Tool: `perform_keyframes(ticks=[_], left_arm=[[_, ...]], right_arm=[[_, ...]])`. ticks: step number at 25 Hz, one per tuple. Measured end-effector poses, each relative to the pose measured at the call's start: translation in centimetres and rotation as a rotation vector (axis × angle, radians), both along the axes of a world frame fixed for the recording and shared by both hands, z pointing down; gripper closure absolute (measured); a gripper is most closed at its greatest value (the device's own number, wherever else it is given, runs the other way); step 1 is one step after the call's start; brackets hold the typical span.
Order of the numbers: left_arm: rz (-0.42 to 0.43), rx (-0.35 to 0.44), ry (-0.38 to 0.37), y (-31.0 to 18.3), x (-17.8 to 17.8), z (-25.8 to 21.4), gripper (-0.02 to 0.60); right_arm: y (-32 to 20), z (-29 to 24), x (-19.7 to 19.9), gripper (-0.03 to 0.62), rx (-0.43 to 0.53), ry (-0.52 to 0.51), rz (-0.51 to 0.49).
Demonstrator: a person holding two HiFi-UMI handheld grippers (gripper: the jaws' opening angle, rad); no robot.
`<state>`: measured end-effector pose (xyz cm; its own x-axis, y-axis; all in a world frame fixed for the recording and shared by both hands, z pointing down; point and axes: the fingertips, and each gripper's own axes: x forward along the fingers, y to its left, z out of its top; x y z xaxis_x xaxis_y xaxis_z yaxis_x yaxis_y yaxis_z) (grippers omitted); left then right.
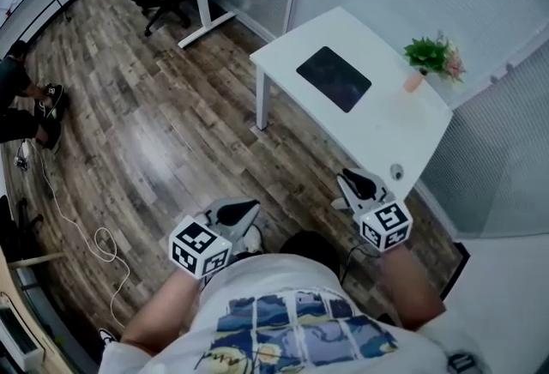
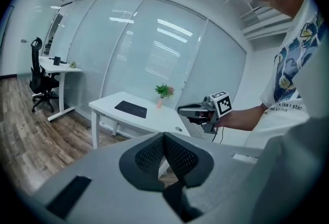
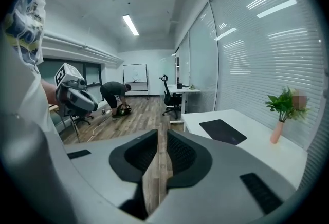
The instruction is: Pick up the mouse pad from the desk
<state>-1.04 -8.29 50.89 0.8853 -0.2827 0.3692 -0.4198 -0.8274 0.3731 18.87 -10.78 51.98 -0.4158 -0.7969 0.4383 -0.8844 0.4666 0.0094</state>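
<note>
1. The right gripper (image 1: pixel 353 183) is held in front of the person's body. Its jaws stand a little apart, with only a narrow slot between them, and through this slot only the wooden floor (image 1: pixel 171 132) shows, so it holds nothing.
2. The left gripper (image 1: pixel 244 209) is at the same height on the other side. In the left gripper view its jaws meet at the tips and there is nothing between them.
3. Ahead of the right gripper stands the white desk (image 1: pixel 382 132). Both grippers are apart from it and touch nothing.
4. The black mouse pad (image 1: pixel 334 78) lies flat on the far half of the desk, near the middle of its width and well apart from both grippers. A small potted plant (image 1: pixel 433 57) stands beside it, toward the glass wall.
5. Near the front edge of the desk is a small round thing (image 1: pixel 396 171), perhaps a cable hole; it is too small to tell.
6. I judge that the step in hand is the approach: the pick-up is not yet begun.
7. The next move calls for carrying one gripper over the desk to an edge of the pad. Because the pad is thin and flat, one jaw must probably go under its edge before closing.
</note>
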Motion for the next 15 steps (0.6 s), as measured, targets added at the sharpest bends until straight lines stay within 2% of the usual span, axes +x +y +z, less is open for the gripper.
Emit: perform_keyframes(ticks=[8, 15], left_arm=[[-0.064, -0.014, 0.011, -7.0, -0.5, 0.7, 0.578], [-0.139, -0.015, 0.009, -15.1, 3.2, -0.2, 0.578]], right_arm=[[-11.1, 1.3, 3.4, 0.53, -0.017, 0.054, -0.031], [-23.7, 3.1, 9.3, 0.53, -0.032, 0.086, -0.091]])
